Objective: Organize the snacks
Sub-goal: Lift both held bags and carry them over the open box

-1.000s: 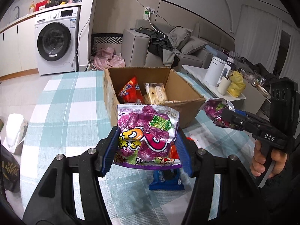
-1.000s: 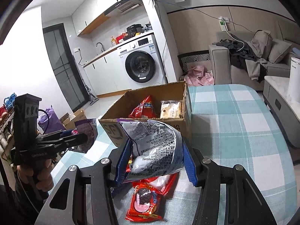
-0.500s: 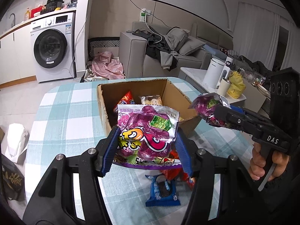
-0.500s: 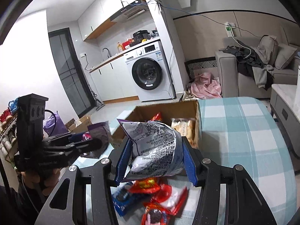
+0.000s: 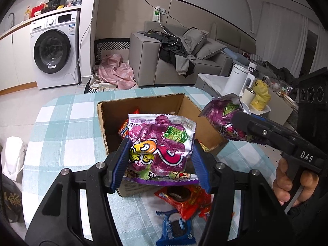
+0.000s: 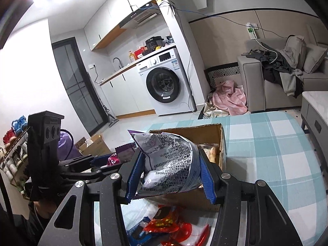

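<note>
The job stood partway done. An open brown cardboard box point(image 5: 147, 110) sat on the teal-and-white checked surface point(image 5: 67, 127) and already held at least an orange-red snack packet point(image 5: 124, 130) and a pale biscuit pack point(image 6: 211, 150). The left hand-held gripper point(image 5: 161, 160) was clenched on a purple crinkly candy bag point(image 5: 162, 143), held over the box's near wall. The right hand-held gripper point(image 6: 171, 174) clasped a second purple candy bag point(image 6: 172, 164), its silver printed back showing, just short of the box. Neither bag was in yet. A red cookie packet point(image 5: 184, 199) and a blue cookie packet point(image 5: 176, 230) lay on the surface before the box, still to be packed.
</note>
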Motion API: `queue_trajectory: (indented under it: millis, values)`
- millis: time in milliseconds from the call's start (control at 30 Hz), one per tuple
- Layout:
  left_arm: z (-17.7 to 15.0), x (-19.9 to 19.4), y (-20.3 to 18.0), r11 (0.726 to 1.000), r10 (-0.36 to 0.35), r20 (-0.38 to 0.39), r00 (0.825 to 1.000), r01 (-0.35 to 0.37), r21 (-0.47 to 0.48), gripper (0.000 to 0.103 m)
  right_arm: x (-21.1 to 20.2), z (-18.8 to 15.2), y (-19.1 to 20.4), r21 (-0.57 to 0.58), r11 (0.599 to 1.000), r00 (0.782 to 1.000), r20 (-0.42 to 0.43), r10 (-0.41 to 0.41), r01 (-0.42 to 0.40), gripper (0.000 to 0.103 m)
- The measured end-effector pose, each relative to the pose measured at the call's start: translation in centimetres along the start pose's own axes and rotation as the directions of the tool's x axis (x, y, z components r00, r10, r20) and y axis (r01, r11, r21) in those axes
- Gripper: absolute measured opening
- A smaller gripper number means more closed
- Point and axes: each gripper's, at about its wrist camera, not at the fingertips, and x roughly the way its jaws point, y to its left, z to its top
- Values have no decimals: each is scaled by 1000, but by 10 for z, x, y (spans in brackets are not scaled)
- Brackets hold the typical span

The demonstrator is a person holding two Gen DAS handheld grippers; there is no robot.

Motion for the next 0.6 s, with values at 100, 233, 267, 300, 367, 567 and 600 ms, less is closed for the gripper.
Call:
queue_trajectory:
  millis: [100,233,267,300,367,567,600]
  values:
    - [4,8,1,1000,2,-4,1000,-2,-3,56,5,3,-4,10,1000,1000,0,-1,1,53]
    - [10,23,2,1000,6,-11,1000,-6,-1,56,9,8,-12,37,999,1000,-1,4,-4,53]
    - [12,27,2,1000,12,-10,1000,-12,4,56,11,9,-14,44,999,1000,0,8,-8,53]
    - [13,30,1,1000,18,-10,1000,-18,8,56,12,10,-15,50,999,1000,1,11,-11,53]
    - [14,37,2,1000,21,-17,1000,-21,9,56,16,12,-19,59,998,1000,-2,15,-15,53]
    - [18,64,6,999,48,-37,998,-48,10,56,33,16,-28,92,996,1000,-19,12,-10,53]
    - [18,68,7,999,52,-39,998,-51,11,56,35,16,-29,92,996,1000,-23,9,-7,53]
